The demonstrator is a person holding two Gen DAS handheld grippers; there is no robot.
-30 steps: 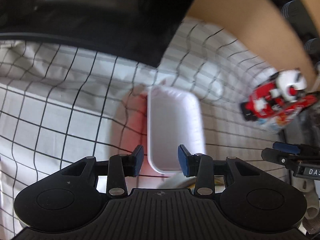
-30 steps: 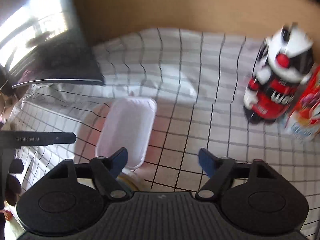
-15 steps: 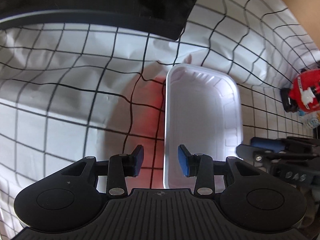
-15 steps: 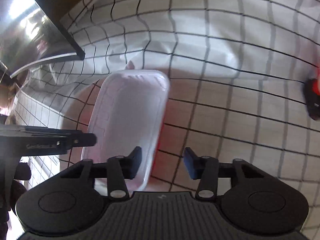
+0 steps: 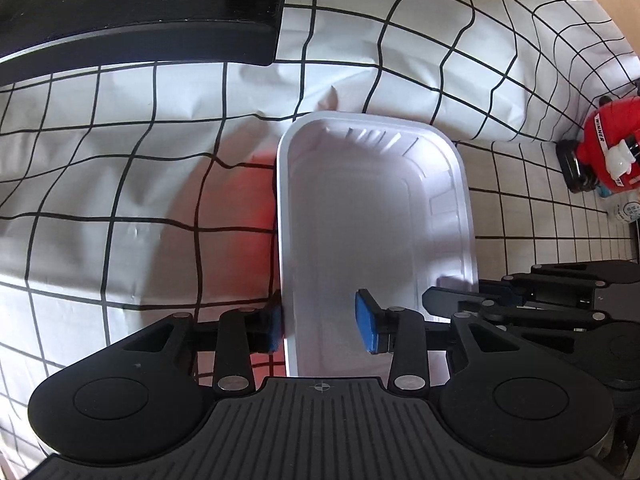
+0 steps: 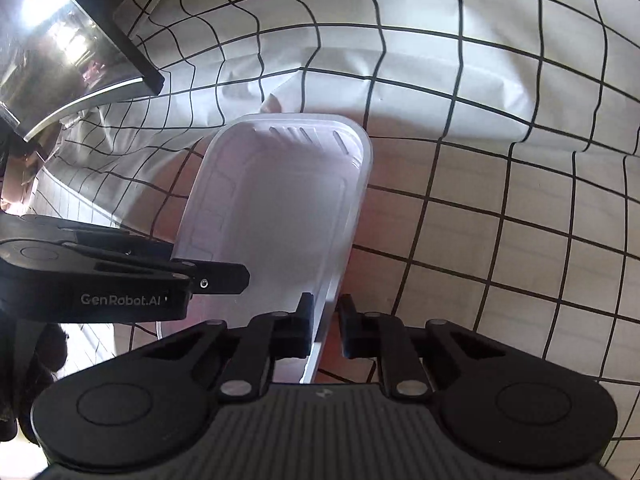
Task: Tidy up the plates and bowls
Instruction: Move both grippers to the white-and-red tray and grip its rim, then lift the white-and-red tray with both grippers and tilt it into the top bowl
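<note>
the white tray [image 5: 372,216] lies on the checked cloth [image 5: 120,152], near the black appliance [image 5: 136,8]. your left claw [image 5: 320,322] gapes astride its near left rim; your right claw [image 6: 323,326] straddles the right rim, nearly closed. pinch both rims evenly before lifting level.

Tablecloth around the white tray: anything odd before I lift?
The checked tablecloth is rumpled, bulging over something red beside the white tray. Both grippers, left and right, straddle the tray's side rims.
</note>
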